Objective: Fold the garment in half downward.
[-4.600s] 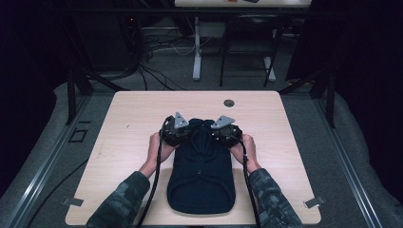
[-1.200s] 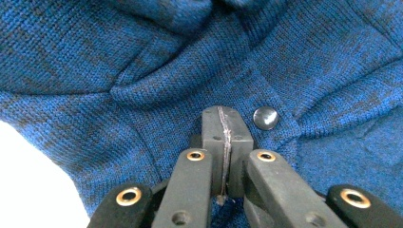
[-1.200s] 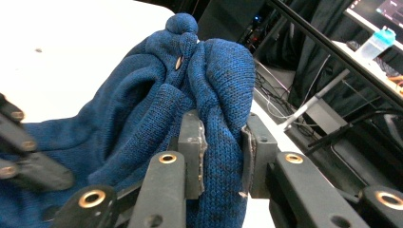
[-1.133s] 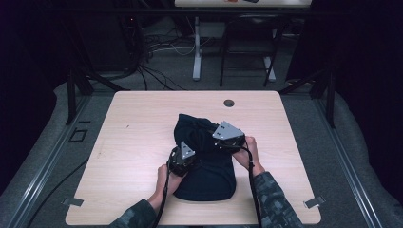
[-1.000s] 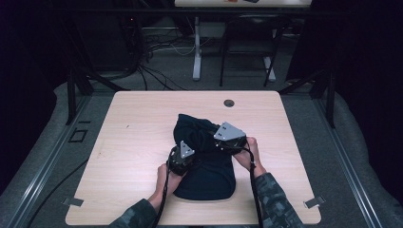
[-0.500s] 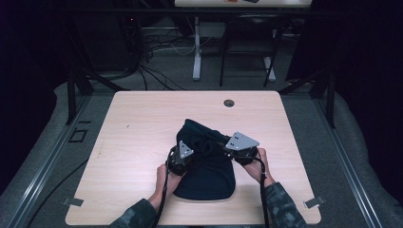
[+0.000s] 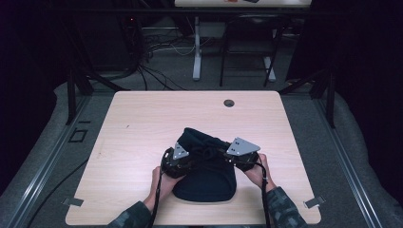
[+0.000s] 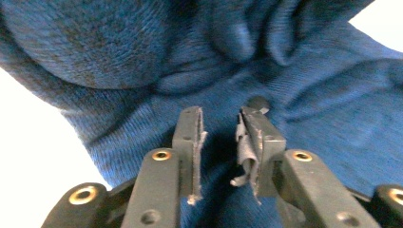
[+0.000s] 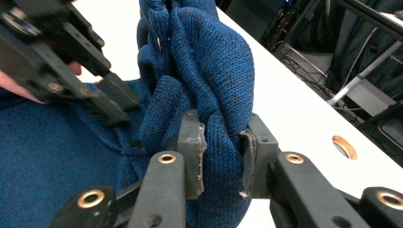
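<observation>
Blue knit garment (image 7: 204, 166) lying on table (image 7: 142, 118), near the front edge, roughly centred, bunched and folded back on itself toward the person. Looks near black from the high view, clearly blue knit in both gripper views.

Left gripper (image 7: 177, 161) at the garment's left side, low on the fabric. Jaws have just been opening. In the left gripper view (image 8: 221, 135) a narrow gap stands between the pads (image 8: 195, 137), both bare and frayed, no cloth pinched; knit lies under and beyond the tips. So: slightly open, gripping nothing, resting over the garment. Small dark round bit (image 8: 258, 103), maybe a button, just past the right-hand jaw tip; can't tell for sure.

Right gripper (image 7: 240, 156) at the garment's right side, level with the left one, garment between the two. In the right gripper view (image 9: 222, 142) jaws clamped on a thick bunched fold of knit, pads (image 9: 192, 142) pressing into it from both sides. Fold stands up from the jaws as a gathered ridge, clear of the flat part of the garment at lower left. Closed on the fabric, held firm.

Left gripper also visible in the right gripper view (image 9: 116, 102), upper left, tips down at the flat blue cloth, with part of a hand (image 9: 19, 85) behind it.

Grommet hole (image 7: 229, 102) in the tabletop at the far edge, well apart from the garment; same hole (image 9: 344, 146) seen at right of the right gripper view.

Hands (image 7: 159, 178) and camo sleeves (image 7: 285, 211) coming in from the bottom edge. Cables (image 7: 262, 190) trailing back along the forearms.
</observation>
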